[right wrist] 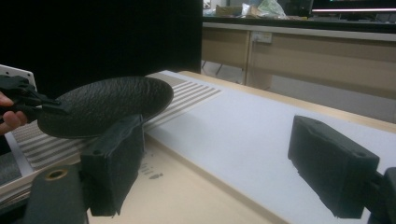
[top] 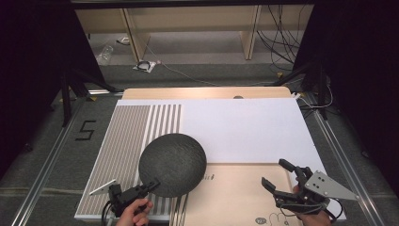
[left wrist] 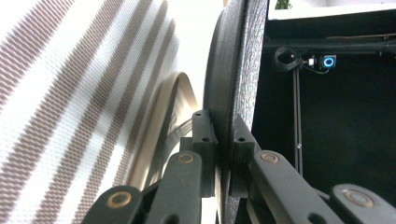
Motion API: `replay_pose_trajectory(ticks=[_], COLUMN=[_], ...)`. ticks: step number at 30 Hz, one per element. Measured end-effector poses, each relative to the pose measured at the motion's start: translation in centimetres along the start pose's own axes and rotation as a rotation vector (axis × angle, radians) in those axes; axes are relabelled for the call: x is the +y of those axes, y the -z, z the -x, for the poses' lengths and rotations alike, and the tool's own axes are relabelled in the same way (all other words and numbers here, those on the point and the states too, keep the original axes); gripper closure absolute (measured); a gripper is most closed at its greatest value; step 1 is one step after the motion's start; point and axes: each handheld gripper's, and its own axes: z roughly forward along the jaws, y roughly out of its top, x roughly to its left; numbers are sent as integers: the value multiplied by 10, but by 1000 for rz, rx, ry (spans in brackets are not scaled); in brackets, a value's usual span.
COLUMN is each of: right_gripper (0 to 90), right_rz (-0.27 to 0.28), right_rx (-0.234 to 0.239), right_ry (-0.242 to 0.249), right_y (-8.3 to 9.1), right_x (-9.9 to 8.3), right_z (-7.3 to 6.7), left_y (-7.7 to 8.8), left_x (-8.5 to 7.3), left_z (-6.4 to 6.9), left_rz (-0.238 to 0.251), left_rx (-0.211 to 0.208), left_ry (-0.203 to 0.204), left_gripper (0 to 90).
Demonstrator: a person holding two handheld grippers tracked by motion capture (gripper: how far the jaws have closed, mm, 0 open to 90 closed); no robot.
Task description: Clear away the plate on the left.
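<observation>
Carrying plate [top: 172,164] clamped at rim by left gripper [top: 151,185], clear of table [top: 235,193]; right gripper [top: 275,175] wide open, empty; next likely: steady set-down

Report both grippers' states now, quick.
Left gripper: shut on the rim of the black round plate, which it holds off the table.
Right gripper: open, nothing between its jaws.
</observation>
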Motion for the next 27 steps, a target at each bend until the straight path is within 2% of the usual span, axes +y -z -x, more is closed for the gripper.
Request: replay_pose_trajectory(ticks=[18, 24, 27], right_gripper=[195, 195, 195], right_rz=[-1, 0, -2], right_rx=[0, -1, -1], right_ry=[1, 1, 2], right_y=[0, 0, 0], right_x=[0, 0, 0], right_z=[0, 0, 0], left_y=[-22, -28, -31], left_x=[-28, -34, -37], left_z=[6, 7, 8], left_rz=[-154, -185, -204], left_rx=[7, 9, 13], left_ry=[-78, -92, -112], left_gripper=[847, 847, 847])
